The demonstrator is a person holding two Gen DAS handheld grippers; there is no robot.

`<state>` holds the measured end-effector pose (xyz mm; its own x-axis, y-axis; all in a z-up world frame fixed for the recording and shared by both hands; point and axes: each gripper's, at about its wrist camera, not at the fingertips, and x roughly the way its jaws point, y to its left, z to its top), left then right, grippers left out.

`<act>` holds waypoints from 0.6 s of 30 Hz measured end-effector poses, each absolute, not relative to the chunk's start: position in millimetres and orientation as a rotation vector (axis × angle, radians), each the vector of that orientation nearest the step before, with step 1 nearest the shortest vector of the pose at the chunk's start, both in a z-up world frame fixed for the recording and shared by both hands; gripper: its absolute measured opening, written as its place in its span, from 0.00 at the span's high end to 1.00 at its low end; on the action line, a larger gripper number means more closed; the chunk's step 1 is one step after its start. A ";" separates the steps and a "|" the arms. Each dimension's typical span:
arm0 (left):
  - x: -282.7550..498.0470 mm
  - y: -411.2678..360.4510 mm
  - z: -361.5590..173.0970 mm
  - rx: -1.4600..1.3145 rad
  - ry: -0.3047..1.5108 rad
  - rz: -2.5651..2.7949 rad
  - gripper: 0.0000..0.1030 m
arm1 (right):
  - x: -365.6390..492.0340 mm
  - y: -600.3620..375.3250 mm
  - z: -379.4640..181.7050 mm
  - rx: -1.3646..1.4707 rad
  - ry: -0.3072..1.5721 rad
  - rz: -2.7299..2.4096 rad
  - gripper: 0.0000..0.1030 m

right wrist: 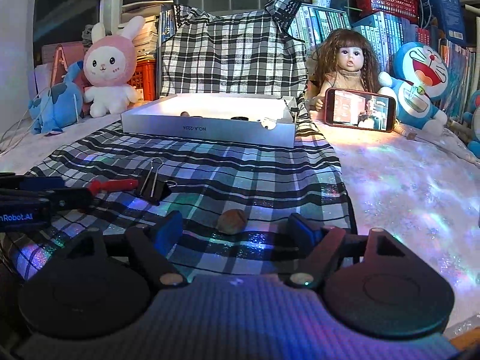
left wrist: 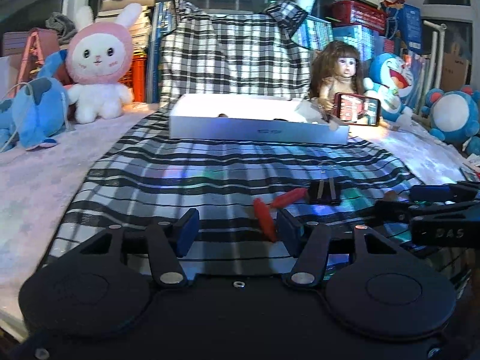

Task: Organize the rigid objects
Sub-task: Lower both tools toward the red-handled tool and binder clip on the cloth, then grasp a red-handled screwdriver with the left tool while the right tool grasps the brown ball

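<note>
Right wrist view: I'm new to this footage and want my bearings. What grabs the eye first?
The glowing white box sits mid-scene on the checked cloth. Right of it, a long-haired doll sits behind a lit phone; a pink rabbit plush sits at the left. Nearer, a brown nut lies before the right tool.

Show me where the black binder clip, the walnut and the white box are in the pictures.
black binder clip point(right wrist: 151, 191), right wrist view, on its black body.
walnut point(right wrist: 231, 225), right wrist view, on the middle of its shell.
white box point(right wrist: 210, 130), right wrist view, on its front wall.
</note>
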<state>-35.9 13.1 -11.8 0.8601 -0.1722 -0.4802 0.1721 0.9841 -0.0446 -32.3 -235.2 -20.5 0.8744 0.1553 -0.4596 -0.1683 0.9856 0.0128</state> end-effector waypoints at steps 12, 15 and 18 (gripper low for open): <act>-23.5 39.6 -12.7 0.009 0.512 -0.029 0.46 | -33.0 -239.6 -21.1 -0.026 0.481 0.154 0.22; -22.3 44.1 -11.6 -0.010 0.516 -0.030 0.46 | -32.8 -239.5 -21.2 -0.026 0.482 0.154 0.23; -25.0 41.5 -10.4 -0.010 0.510 -0.046 0.46 | -32.9 -238.9 -21.4 -0.027 0.483 0.155 0.24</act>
<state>-25.0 41.5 -10.4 0.8716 -0.0469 -0.4880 0.0418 0.9989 -0.0214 -32.9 -238.9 -21.4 0.8740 0.1417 -0.4648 -0.1544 0.9880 0.0108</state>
